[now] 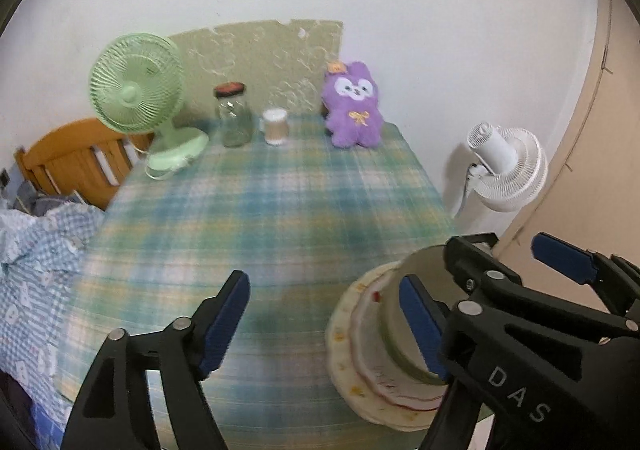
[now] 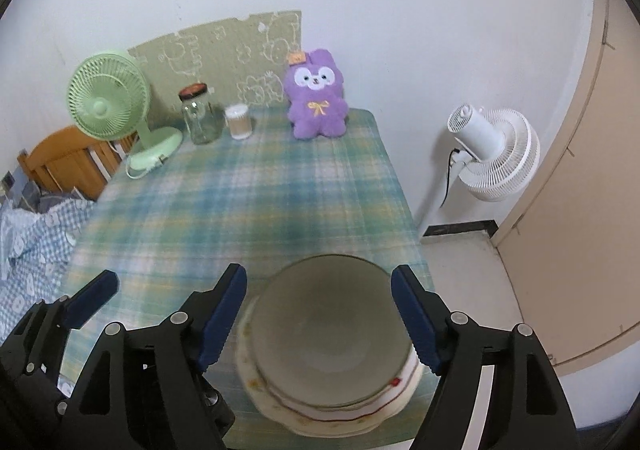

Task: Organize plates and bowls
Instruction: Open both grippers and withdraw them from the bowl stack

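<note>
A grey-green bowl (image 2: pixel 332 334) sits on a stack of cream plates (image 2: pixel 332 418) with red-edged rims, near the table's front right corner. My right gripper (image 2: pixel 320 322) is open, its blue pads (image 2: pixel 224 318) on either side of the bowl, not touching it. In the left wrist view the stack (image 1: pixel 360 362) and bowl (image 1: pixel 394 334) are at lower right. My left gripper (image 1: pixel 326 324) is open and empty over the cloth, left of the stack. The right gripper (image 1: pixel 556 270) shows in that view behind the bowl.
The table has a plaid cloth (image 2: pixel 256 202). At its back stand a green desk fan (image 2: pixel 108 102), a glass jar (image 2: pixel 198 116), a small cup (image 2: pixel 239 122) and a purple plush toy (image 2: pixel 316 102). A white floor fan (image 2: pixel 496 154) stands right; bedding (image 2: pixel 28 234) lies left.
</note>
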### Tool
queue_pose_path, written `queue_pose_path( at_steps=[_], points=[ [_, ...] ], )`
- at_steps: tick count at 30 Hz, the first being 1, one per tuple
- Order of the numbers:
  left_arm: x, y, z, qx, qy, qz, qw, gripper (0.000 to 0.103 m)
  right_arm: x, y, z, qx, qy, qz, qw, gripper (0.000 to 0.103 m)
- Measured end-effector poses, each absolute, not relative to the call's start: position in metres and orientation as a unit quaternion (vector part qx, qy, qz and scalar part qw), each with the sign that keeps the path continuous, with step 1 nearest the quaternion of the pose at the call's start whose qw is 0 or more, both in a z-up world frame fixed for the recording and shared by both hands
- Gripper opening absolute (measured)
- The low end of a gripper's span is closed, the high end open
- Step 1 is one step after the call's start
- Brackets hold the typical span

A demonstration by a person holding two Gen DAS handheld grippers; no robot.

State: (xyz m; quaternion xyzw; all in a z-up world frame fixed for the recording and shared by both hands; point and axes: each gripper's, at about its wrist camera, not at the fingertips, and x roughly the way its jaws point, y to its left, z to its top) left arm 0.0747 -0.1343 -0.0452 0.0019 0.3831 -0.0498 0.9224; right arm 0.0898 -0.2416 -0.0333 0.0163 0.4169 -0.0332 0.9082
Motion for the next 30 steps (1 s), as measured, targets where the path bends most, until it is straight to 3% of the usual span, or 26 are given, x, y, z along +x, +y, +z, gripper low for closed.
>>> queue_pose_path(
  at_steps=[2, 15, 30],
  points=[
    [0.069, -0.118, -0.039, 0.005, 0.368, -0.034, 0.929, 0.092, 0.084, -0.23, -0.027, 0.019, 0.406, -0.036, 0.913, 0.079],
    [0.046, -0.022, -0.028, 0.005, 0.336, -0.036, 0.941, 0.092, 0.051, -0.15, -0.011, 0.031, 0.355, -0.049, 0.933, 0.086],
    [0.02, 0.045, -0.052, 0.04, 0.307, -0.034, 0.95, 0.093, 0.012, -0.102, -0.041, 0.05, 0.327, -0.066, 0.941, 0.088]
  ],
)
